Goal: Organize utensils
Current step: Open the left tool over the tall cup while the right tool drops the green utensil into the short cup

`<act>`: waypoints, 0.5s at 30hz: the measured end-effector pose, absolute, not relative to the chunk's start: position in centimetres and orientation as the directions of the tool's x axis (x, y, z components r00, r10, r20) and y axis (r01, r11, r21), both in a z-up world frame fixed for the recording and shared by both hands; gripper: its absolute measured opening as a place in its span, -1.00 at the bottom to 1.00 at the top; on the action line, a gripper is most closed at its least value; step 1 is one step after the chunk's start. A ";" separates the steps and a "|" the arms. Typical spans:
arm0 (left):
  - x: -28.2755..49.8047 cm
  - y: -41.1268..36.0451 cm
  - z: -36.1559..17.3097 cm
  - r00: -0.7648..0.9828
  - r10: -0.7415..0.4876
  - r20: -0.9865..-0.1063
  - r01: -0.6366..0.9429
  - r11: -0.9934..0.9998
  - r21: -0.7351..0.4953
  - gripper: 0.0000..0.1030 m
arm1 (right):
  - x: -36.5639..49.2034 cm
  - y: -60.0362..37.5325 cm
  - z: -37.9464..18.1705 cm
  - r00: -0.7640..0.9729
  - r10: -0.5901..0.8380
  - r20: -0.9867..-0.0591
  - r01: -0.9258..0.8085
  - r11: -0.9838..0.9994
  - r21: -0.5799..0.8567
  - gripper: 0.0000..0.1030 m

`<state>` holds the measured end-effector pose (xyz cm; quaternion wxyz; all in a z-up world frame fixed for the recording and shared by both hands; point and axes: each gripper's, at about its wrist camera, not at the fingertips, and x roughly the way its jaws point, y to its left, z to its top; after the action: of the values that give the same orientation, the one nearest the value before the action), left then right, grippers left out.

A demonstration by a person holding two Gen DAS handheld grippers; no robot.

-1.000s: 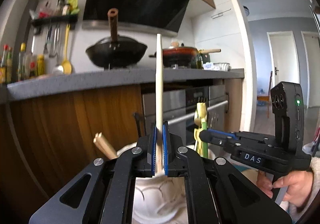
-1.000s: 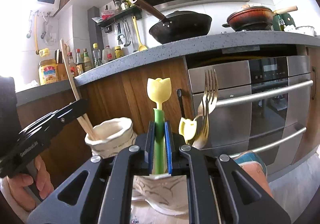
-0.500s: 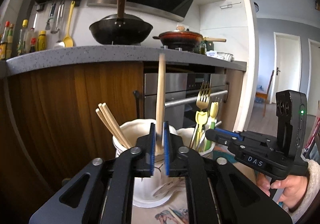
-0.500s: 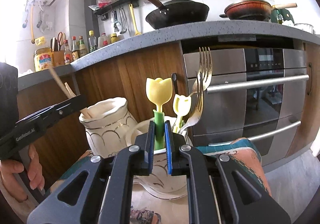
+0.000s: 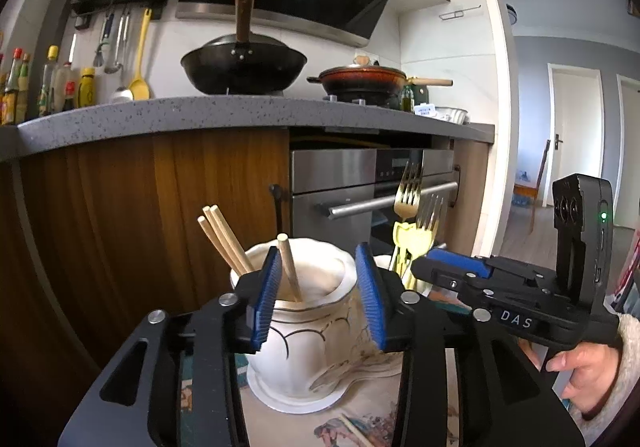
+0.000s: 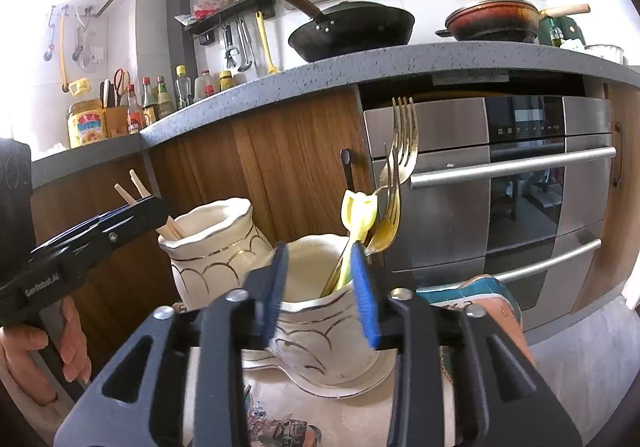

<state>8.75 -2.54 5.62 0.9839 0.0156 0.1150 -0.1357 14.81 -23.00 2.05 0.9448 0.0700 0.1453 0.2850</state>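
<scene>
My left gripper (image 5: 318, 291) is open over a white ceramic vase (image 5: 308, 335). A wooden chopstick (image 5: 289, 271) stands loose in the vase beside several more chopsticks (image 5: 224, 243). My right gripper (image 6: 320, 293) is open over a second white vase (image 6: 324, 323), which holds a yellow tulip-topped utensil (image 6: 357, 219) and gold forks (image 6: 400, 167). The left gripper (image 6: 92, 231) also shows in the right wrist view, over the chopstick vase (image 6: 212, 243). The right gripper (image 5: 452, 267) shows in the left wrist view, in front of the forks (image 5: 408, 195).
Both vases stand on a patterned cloth (image 6: 280, 419) on a low table. Behind are wooden cabinets (image 5: 160, 207), a steel oven (image 6: 520, 183) and a grey counter (image 5: 200, 115) with a wok (image 5: 244, 67) and a red pot (image 5: 364, 81). A doorway (image 5: 572, 151) opens at right.
Both grippers came down over the vases and opened. The left let go of the chopstick, which now stands in its vase; the right let go of the yellow tulip utensil, now in the second vase.
</scene>
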 end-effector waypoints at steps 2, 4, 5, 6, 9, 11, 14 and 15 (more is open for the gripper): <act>8.5 -2.5 5.7 0.939 -0.258 -0.227 0.266 0.964 0.004 -0.21 | 14.6 -23.1 2.2 0.798 0.556 -0.230 -0.516 0.829 0.215 -0.27; 8.1 -2.2 5.7 0.942 -0.252 -0.221 0.259 0.966 0.003 -0.16 | 14.3 -23.3 2.4 0.802 0.555 -0.223 -0.513 0.830 0.219 -0.14; 7.9 -2.1 5.7 0.943 -0.248 -0.221 0.254 0.967 0.002 -0.13 | 14.2 -23.3 2.4 0.802 0.555 -0.221 -0.513 0.829 0.221 -0.01; 7.8 -2.0 5.7 0.944 -0.244 -0.220 0.250 0.968 0.001 0.00 | 14.0 -23.5 2.5 0.804 0.553 -0.218 -0.510 0.830 0.225 0.16; 7.0 -1.6 5.7 0.950 -0.230 -0.212 0.234 0.972 -0.004 0.14 | 13.5 -24.1 2.6 0.808 0.549 -0.214 -0.502 0.832 0.238 0.27; 6.6 -1.4 5.6 0.951 -0.216 -0.219 0.220 0.975 -0.008 0.30 | 13.1 -24.5 2.7 0.813 0.542 -0.213 -0.492 0.835 0.247 0.41; 5.6 -1.1 5.3 0.952 -0.215 -0.218 0.216 0.976 -0.019 0.51 | 12.2 -25.6 2.8 0.820 0.535 -0.203 -0.476 0.834 0.278 0.76; 5.2 -1.1 5.1 0.953 -0.209 -0.220 0.211 0.977 -0.014 0.53 | 11.9 -26.0 2.8 0.822 0.535 -0.198 -0.472 0.832 0.290 0.86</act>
<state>5.24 -1.13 5.12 0.9881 0.0050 0.1108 -0.1064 11.86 -25.99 2.76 0.9474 0.1148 0.1365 0.2657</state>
